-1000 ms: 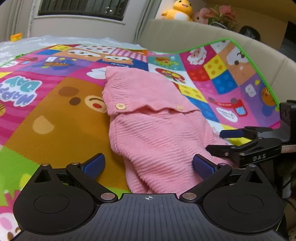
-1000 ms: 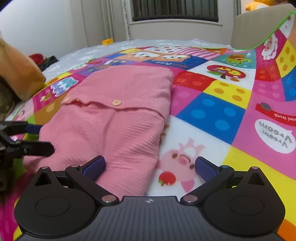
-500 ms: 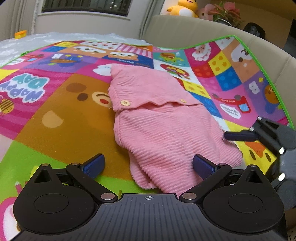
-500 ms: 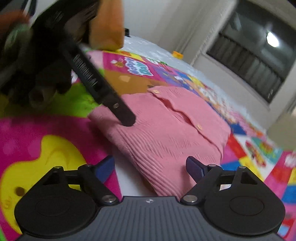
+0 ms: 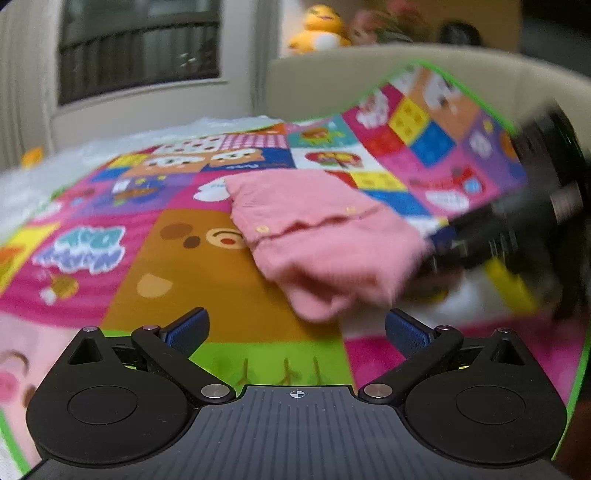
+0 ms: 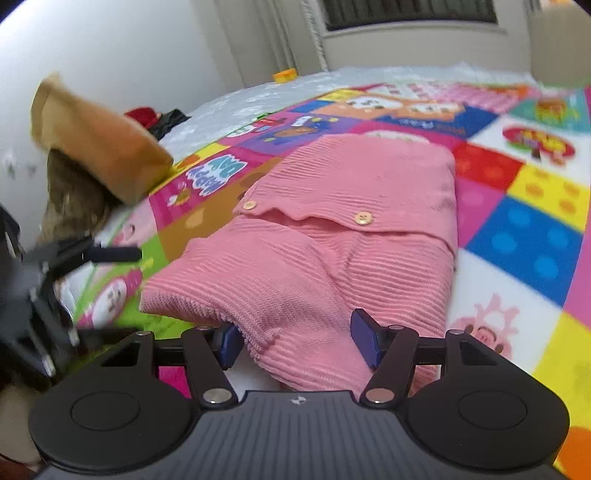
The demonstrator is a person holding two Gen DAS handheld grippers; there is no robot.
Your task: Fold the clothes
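Note:
A folded pink ribbed garment (image 6: pixel 332 229) with small buttons lies on the colourful play mat (image 6: pixel 524 240). My right gripper (image 6: pixel 297 341) sits low at its near hem. The jaws are narrowed but still apart, with a bunch of hem between the blue pads (image 6: pixel 364 341). In the left wrist view the pink garment (image 5: pixel 325 236) lies ahead and to the right, and my left gripper (image 5: pixel 295 328) stands wide open over the mat (image 5: pixel 184 266) with nothing between its fingers. There the right gripper (image 5: pixel 498 236) shows as a dark blur at the garment's right edge.
A beige sofa back (image 5: pixel 332 81) rises behind the mat, with a yellow plush toy (image 5: pixel 317 29) on top. A blurred tan and brown shape (image 6: pixel 92 155) and the left gripper (image 6: pixel 92 254) fill the left of the right wrist view. White sheeting (image 6: pixel 258 92) borders the mat.
My left gripper has pulled back and away from the garment, still open. My right gripper has swung round to the near hem and its jaws have narrowed around the fabric.

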